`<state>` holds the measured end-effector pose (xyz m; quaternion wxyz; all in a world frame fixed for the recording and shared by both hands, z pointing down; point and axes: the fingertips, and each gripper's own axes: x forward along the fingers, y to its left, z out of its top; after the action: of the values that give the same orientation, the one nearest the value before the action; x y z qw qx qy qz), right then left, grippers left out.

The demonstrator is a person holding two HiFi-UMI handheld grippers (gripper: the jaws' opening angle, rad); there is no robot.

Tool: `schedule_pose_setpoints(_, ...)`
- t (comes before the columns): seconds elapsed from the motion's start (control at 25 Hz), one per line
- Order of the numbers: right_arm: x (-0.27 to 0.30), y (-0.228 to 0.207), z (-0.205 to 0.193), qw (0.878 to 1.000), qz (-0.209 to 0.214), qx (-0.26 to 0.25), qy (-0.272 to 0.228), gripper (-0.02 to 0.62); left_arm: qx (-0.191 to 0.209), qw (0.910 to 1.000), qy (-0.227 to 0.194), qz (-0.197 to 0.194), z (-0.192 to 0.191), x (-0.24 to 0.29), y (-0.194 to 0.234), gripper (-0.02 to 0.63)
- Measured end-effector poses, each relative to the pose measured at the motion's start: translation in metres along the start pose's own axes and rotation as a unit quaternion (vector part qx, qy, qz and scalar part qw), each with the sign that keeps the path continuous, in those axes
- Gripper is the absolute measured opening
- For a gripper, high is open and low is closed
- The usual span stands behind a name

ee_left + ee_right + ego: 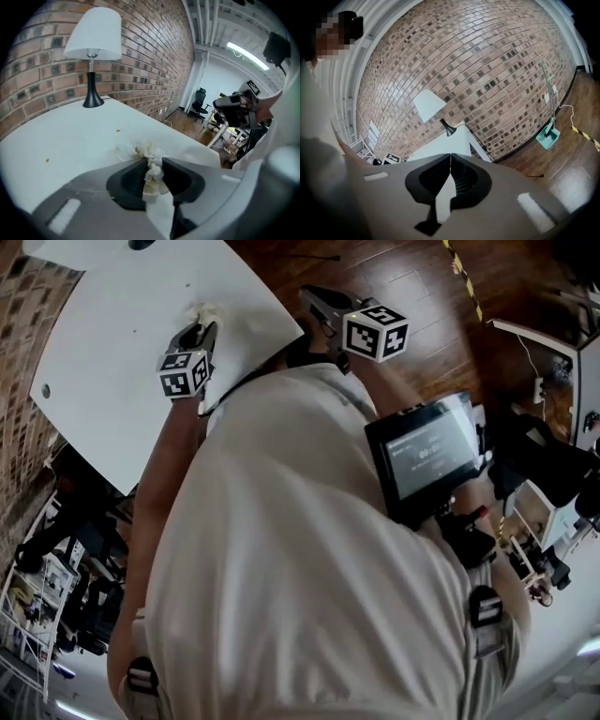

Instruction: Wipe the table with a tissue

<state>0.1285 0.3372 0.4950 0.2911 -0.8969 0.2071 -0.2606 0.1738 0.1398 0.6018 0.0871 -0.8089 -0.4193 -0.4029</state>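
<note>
Left claw [153, 165] pinched narrow on crumpled tissue [149, 154]. Wad bulges past tips, seems to touch white counter [70, 136], near counter's 3 o'clock edge in head view. Right claw [450, 158] closed, empty, off counter above wood floor [562, 154].

Risks:
- Grip catches only thin part of wad; drag may tear tissue or pull it free.
- Tips may scrape counter if pressed low.
- Speck [118, 131] at 10 o'clock of tissue may get missed.
- Lamp [93, 56] at 11 o'clock could be bumped on long sweep.
</note>
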Motion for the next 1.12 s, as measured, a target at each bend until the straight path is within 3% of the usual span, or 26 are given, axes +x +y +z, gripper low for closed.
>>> schedule_pose_setpoints(0.16,0.002,0.003,0.003,1.0,0.023,-0.005,0.006,0.009,-0.043,0.998,-0.035,0.03,0.003,-0.019,0.015,0.101)
schedule_pose_setpoints(0.28,0.004,-0.001,0.001,0.999,0.029,-0.006,0.016,0.009,-0.054,0.9967,-0.043,0.042,0.002,-0.022,0.017,0.101)
schedule_pose_setpoints(0.44,0.02,0.0,-0.006,0.999,0.037,0.003,0.028,0.009,-0.1,0.9916,-0.056,0.059,0.0,-0.028,0.04,0.101)
schedule_pose_setpoints(0.6,0.03,-0.001,0.001,0.999,0.039,-0.003,0.031,0.009,-0.106,0.9897,-0.058,0.077,0.012,-0.026,0.07,0.101)
schedule_pose_setpoints(0.76,0.024,-0.013,0.003,0.999,0.028,0.008,0.027,0.009,-0.141,0.9829,-0.071,0.095,0.031,-0.012,0.093,0.101)
schedule_pose_setpoints(0.96,0.008,-0.033,0.009,1.0,0.007,0.022,0.019,0.009,-0.102,0.9823,-0.039,0.153,0.055,0.005,0.112,0.1)
schedule_pose_setpoints(1.12,0.001,-0.05,0.011,0.999,-0.004,0.033,0.017,0.009,-0.078,0.9848,-0.025,0.153,0.059,0.013,0.112,0.098)
